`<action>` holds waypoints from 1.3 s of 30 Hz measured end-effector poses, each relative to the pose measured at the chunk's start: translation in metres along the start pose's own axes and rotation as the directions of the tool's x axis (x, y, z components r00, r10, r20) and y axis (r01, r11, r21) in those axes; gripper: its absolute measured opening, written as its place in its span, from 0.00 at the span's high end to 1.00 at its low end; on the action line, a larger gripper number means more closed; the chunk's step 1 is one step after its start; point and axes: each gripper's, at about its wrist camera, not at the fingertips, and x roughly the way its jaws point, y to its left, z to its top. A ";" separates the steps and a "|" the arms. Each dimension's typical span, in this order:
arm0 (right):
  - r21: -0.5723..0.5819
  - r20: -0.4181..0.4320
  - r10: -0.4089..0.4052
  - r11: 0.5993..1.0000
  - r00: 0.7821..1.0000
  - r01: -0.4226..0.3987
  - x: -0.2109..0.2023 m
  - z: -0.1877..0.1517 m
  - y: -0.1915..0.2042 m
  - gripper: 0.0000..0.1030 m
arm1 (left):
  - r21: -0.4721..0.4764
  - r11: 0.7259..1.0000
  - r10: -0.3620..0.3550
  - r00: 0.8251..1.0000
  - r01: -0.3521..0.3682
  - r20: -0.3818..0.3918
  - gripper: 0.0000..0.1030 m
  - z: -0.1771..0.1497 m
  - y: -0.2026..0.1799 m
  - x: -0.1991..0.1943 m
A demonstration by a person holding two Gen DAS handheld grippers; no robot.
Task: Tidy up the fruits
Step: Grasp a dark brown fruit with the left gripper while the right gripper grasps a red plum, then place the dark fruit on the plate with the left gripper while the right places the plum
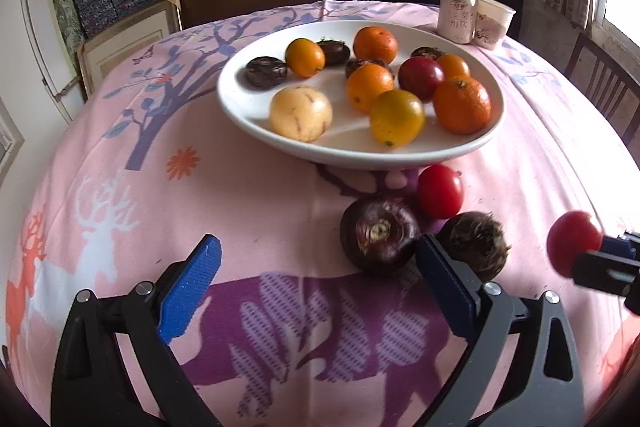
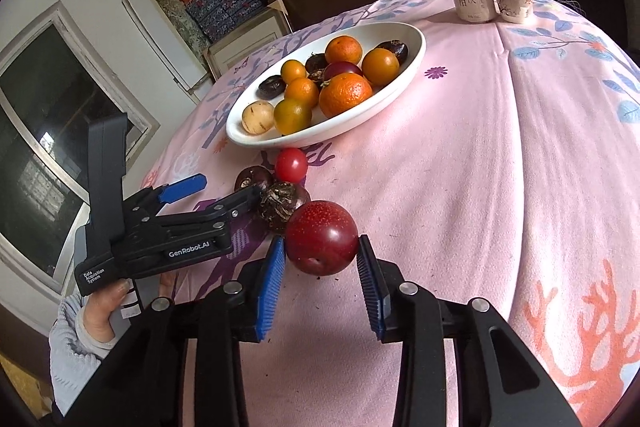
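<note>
Right gripper (image 2: 321, 259): jaws pinching red plum (image 2: 321, 238).
Left gripper (image 1: 316, 267): jaws spread; water chestnuts (image 1: 379, 235) crowd its right finger.
Plate (image 1: 256, 115): fruit-filled, beyond.

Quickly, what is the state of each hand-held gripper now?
Left hand-held gripper: open, holding nothing; a dark water chestnut lies beside its right finger.
Right hand-held gripper: closed on a red plum.

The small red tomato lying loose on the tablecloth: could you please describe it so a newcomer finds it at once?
Start at the white plate of fruit. Just off its near rim lies the small red tomato, touching two dark water chestnuts; it alone there is bright, smooth and glossy.
</note>
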 end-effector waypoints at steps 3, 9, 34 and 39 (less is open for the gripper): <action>0.012 0.005 0.005 1.000 1.000 -0.005 -0.001 0.001 -0.003 0.64 | -0.029 0.997 0.069 0.998 -0.069 0.002 0.07 -0.008 0.013 -0.006; 0.015 0.017 0.011 1.000 1.000 -0.011 -0.004 0.001 -0.003 0.64 | -0.015 0.997 -0.078 0.995 0.079 0.055 0.07 -0.002 0.001 -0.013; 0.117 0.089 0.016 0.993 0.996 -0.027 -0.021 0.021 -0.022 0.64 | -0.033 0.994 -0.099 0.983 0.105 0.155 0.61 0.012 0.012 -0.054; 0.104 0.124 0.018 0.994 0.992 -0.031 -0.030 0.063 -0.013 0.64 | -0.039 0.995 -0.082 0.982 0.090 0.169 0.61 0.056 0.018 -0.047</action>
